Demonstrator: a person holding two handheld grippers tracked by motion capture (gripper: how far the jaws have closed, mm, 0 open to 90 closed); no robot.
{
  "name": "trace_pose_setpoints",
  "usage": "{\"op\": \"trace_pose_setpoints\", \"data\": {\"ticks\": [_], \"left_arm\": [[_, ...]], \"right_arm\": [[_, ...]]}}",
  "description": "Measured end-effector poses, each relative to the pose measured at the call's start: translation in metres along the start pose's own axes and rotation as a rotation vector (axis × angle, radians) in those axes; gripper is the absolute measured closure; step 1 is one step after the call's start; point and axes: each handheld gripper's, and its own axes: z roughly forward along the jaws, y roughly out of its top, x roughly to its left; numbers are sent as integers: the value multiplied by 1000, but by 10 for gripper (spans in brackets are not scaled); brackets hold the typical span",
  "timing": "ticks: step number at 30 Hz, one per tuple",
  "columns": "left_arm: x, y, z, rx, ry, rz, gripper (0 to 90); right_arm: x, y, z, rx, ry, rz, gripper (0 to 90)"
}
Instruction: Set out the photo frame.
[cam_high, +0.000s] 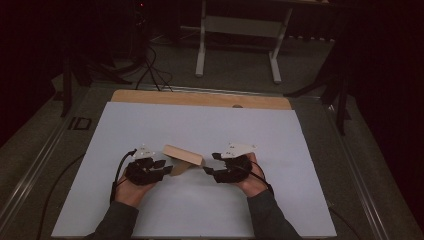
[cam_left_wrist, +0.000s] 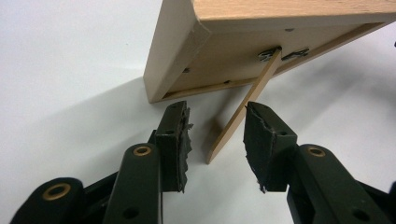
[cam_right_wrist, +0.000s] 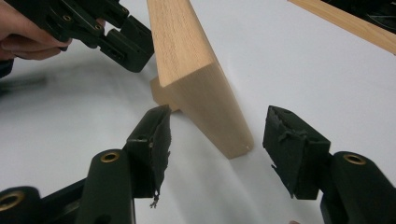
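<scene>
Wooden stand (cam_high: 182, 156) sits near centre of the white board (cam_high: 150, 120), propped at a tilt, between the two grippers. High view: left gripper (cam_high: 161, 167) at the stand's 8 o'clock, right gripper (cam_high: 209, 164) at its 4 o'clock, both hand-held, forearms entering from 6 o'clock. Whether the tips touch the wood can't be told from that view.

Left gripper view shows the underside of the stand (cam_left_wrist: 243, 51): recessed back panel, a metal hinge (cam_left_wrist: 282, 53) at 1 o'clock, and a thin prop leg (cam_left_wrist: 243, 109) running from the hinge down toward 6 o'clock, foot on the board. Left gripper (cam_left_wrist: 217, 126) has its jaws spread wide, the leg standing in the gap between them, touching neither pad; nothing gripped.

Right gripper view shows the other end: the stand's thick end edge (cam_right_wrist: 205, 93) coming down from 12 o'clock, its lower corner on the board between the jaws. Right gripper (cam_right_wrist: 217, 140) is wide open, pads clear of the wood, holding nothing. The left gripper (cam_right_wrist: 116, 37) and the person's fingers (cam_right_wrist: 23, 42) appear at 10 o'clock in this view, close beside the stand's far side.
</scene>
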Motion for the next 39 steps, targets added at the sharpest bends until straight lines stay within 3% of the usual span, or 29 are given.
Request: {"op": "trace_pose_setpoints", "data": {"ticks": [13,22,33,39], "left_arm": [[0,1,-3,-9,1,2,616],[0,2,-3,-15,-5,11,658],[-4,3,-2,-14,-2,30,696],[-6,4,-1,-12,4,45,709]], "right_arm": [[-11,-3,-8,-11,-21,22,436],[-17,-4,-12,-35,-63,48,526],[-19,-4,-8,-59,-148,100,655],[-20,-4,-5,-63,-154,111,702]]}}
